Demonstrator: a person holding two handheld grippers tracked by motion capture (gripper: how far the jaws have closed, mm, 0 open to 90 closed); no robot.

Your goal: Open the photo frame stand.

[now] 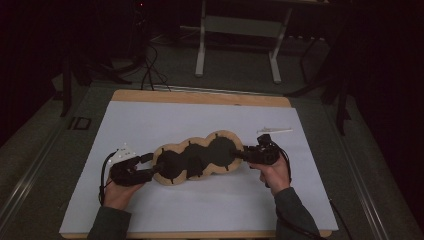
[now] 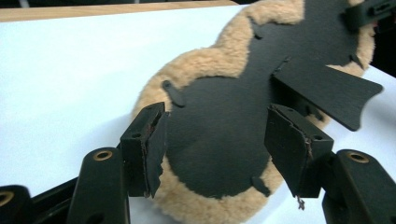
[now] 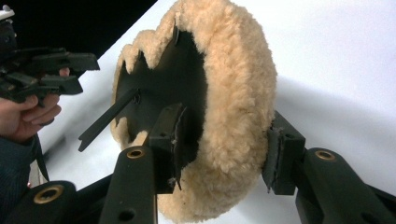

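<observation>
Black pads of the right gripper (image 3: 224, 149) clamp the fleece pad (image 3: 219, 93) at one end lobe: one jaw lies on its dark face, the other on the woolly back, both pressing.

Left gripper (image 2: 229, 140): jaws wide apart, straddling the opposite end lobe in the left gripper view; neither pad presses on it, one standing just beside the fleece rim, the other over the dark face. In the high view this gripper (image 1: 145, 166) sits at the pad's left end, held by the left hand (image 1: 119, 192), with a grey plate (image 1: 122, 152) on top. The right hand (image 1: 275, 172) holds the right gripper (image 1: 239, 154) at the pad's other end.

Fleece pad (image 1: 197, 156): three joined round lobes, tan woolly edge, dark face (image 2: 224, 130) with short black tabs round the rim. A loose dark flap (image 2: 327, 91) stands off the middle lobe. The pad lies across the middle of the white sheet, nearer the front edge, its long axis running left to right; the end in the right gripper is tipped up on edge in the right gripper view.

White sheet (image 1: 200, 210): covers the wooden table (image 1: 200, 97) except a strip along the far edge.

White strip (image 1: 275, 131): small, flat on the sheet, just beyond the right gripper, toward the far right corner.
</observation>
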